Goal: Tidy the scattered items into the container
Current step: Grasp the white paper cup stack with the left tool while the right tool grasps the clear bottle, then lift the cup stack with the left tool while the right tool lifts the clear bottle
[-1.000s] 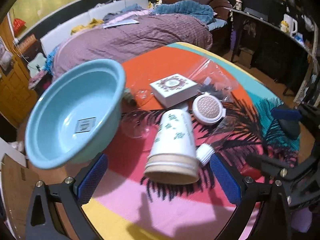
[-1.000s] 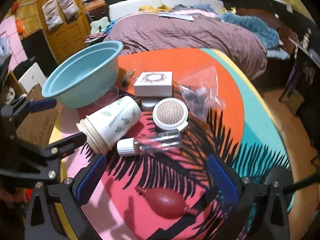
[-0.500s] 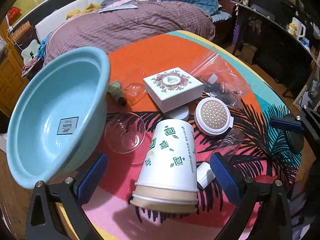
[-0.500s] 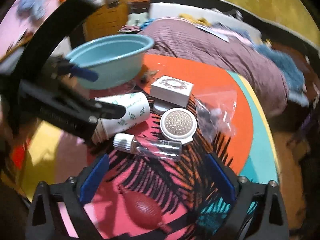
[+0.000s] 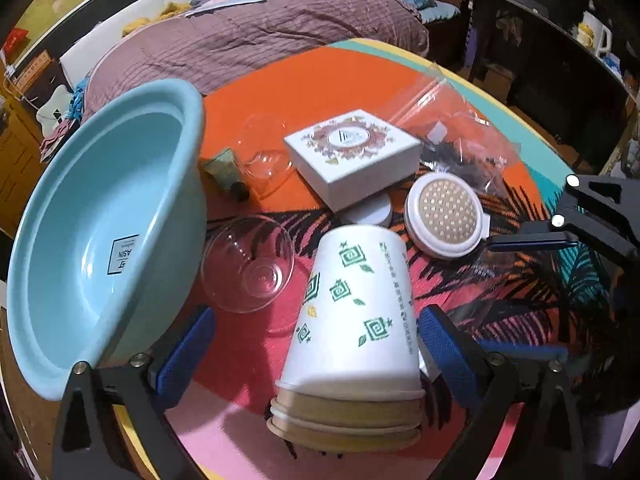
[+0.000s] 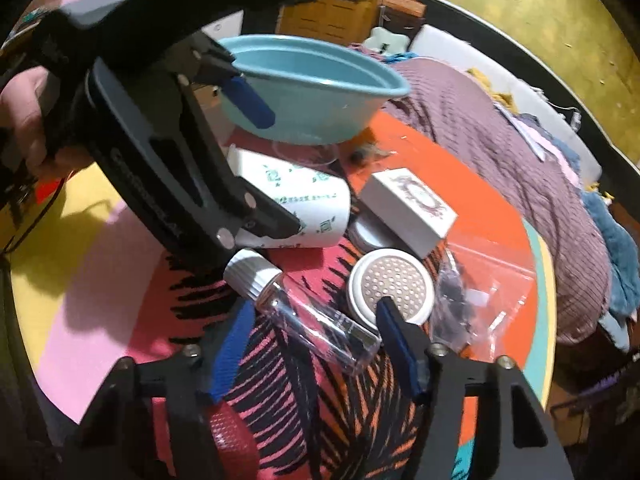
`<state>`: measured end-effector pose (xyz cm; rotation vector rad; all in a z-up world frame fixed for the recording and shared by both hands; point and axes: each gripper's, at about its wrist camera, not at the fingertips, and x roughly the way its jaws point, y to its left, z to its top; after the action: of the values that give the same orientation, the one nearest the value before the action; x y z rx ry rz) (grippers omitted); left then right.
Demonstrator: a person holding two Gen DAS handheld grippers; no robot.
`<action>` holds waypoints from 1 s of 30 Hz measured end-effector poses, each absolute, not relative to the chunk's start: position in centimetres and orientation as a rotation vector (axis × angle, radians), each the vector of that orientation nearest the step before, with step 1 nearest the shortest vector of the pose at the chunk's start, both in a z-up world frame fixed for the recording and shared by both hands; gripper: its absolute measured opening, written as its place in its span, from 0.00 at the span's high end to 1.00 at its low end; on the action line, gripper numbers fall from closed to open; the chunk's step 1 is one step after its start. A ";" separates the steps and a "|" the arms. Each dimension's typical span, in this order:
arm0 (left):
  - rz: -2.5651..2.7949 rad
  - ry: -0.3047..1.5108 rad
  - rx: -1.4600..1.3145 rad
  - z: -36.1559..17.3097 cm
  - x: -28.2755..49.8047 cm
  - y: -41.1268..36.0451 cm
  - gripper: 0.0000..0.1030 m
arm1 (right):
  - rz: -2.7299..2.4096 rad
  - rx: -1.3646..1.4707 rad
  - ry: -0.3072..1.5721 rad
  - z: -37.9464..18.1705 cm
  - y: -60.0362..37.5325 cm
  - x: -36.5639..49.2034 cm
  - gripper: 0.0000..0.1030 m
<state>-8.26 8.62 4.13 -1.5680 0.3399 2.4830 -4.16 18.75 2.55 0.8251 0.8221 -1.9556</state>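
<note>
The blue basin (image 5: 92, 232) sits at the table's left edge with nothing in it — no item tidied yet. Over the past second the left gripper (image 5: 312, 344) has closed in on the fallen paper cups (image 5: 352, 320), spread fingers now flanking them. The right gripper (image 6: 312, 344), also spread, has dropped to straddle the clear bottle (image 6: 304, 312) — both grasps look imminent.

Cup (image 6: 304, 200) half hidden behind left gripper (image 6: 256, 168); bulb (image 6: 236, 440) cut off under right jaws; bag (image 6: 480, 300) contents blurred.
</note>
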 end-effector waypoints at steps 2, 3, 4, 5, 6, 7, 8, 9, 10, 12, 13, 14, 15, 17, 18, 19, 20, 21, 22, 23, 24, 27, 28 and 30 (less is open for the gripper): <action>2.471 0.353 -1.583 3.8 -8.2 8.6 0.05 | -1.931 0.815 0.857 1.8 18.4 -4.3 0.48; 2.468 0.363 -1.588 3.6 -8.2 8.6 0.07 | -1.925 0.810 0.867 1.6 18.2 -4.3 0.48; 2.466 0.376 -1.595 3.4 -8.2 8.6 0.07 | -1.922 0.805 0.880 1.3 18.0 -4.4 0.48; 2.472 0.378 -1.588 3.3 -8.2 8.6 0.08 | -1.921 0.799 0.893 1.2 17.8 -4.4 0.48; 2.472 0.371 -1.589 3.3 -8.2 8.5 0.09 | -1.920 0.791 0.904 1.0 17.6 -4.5 0.48; 2.467 0.358 -1.594 3.3 -8.3 8.4 0.09 | -1.918 0.785 0.912 0.9 17.4 -4.6 0.46; 2.462 0.343 -1.599 3.2 -8.4 8.2 0.10 | -1.916 0.786 0.917 0.7 17.3 -4.8 0.45; 2.460 0.335 -1.603 3.1 -8.5 8.2 0.10 | -1.916 0.785 0.926 0.6 17.1 -5.0 0.45; 2.458 0.331 -1.605 2.9 -8.5 8.1 0.10 | -1.915 0.783 0.939 0.4 17.0 -5.1 0.44; 2.449 0.338 -1.618 2.6 -8.6 8.1 0.15 | -1.910 0.776 0.977 0.1 16.6 -5.4 0.44; 2.440 0.342 -1.627 2.3 -8.6 8.1 0.17 | -1.900 0.774 1.002 -0.1 16.3 -5.6 0.42; 2.429 0.346 -1.640 2.0 -8.6 8.1 0.22 | -1.893 0.774 1.015 -0.2 16.2 -5.7 0.41; 2.427 0.331 -1.641 1.8 -8.6 7.9 0.24 | -1.887 0.776 1.019 -0.3 16.2 -5.7 0.41; 2.416 0.290 -1.649 1.8 -8.6 7.6 0.26 | -1.876 0.807 1.003 -0.3 16.1 -6.5 0.40; 2.416 0.287 -1.646 1.8 -8.5 7.5 0.26 | -1.872 0.824 0.992 -0.3 16.1 -6.9 0.40; 2.416 0.289 -1.643 1.9 -8.4 7.4 0.26 | -1.871 0.836 0.986 -0.3 16.1 -7.1 0.40; 2.416 0.293 -1.639 1.9 -8.2 7.4 0.26 | -1.872 0.847 0.987 -0.3 16.0 -7.3 0.40; 2.415 0.297 -1.636 2.0 -8.0 7.4 0.26 | -1.874 0.859 0.990 -0.3 16.0 -7.5 0.41; 2.413 0.300 -1.634 2.0 -7.8 7.4 0.26 | -1.877 0.873 0.991 -0.2 15.9 -7.7 0.41; 2.413 0.302 -1.631 2.0 -7.6 7.4 0.26 | -1.880 0.887 0.993 -0.2 15.8 -7.7 0.41; 2.414 0.302 -1.629 2.0 -7.4 7.4 0.26 | -1.885 0.900 0.999 -0.2 15.7 -7.6 0.41; 2.417 0.286 -1.621 2.1 -6.9 7.1 0.26 | -1.907 0.946 1.015 -0.2 15.5 -7.3 0.41; 2.419 0.275 -1.619 2.1 -6.8 7.0 0.26 | -1.917 0.968 1.017 -0.2 15.4 -7.5 0.41; 2.421 0.250 -1.616 2.2 -6.5 6.6 0.26 | -1.937 1.046 1.017 -0.1 15.3 -7.8 0.41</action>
<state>-6.52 6.65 2.18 -1.6161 0.2500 2.4212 -7.83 15.32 -0.09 1.0457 1.0173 -1.9369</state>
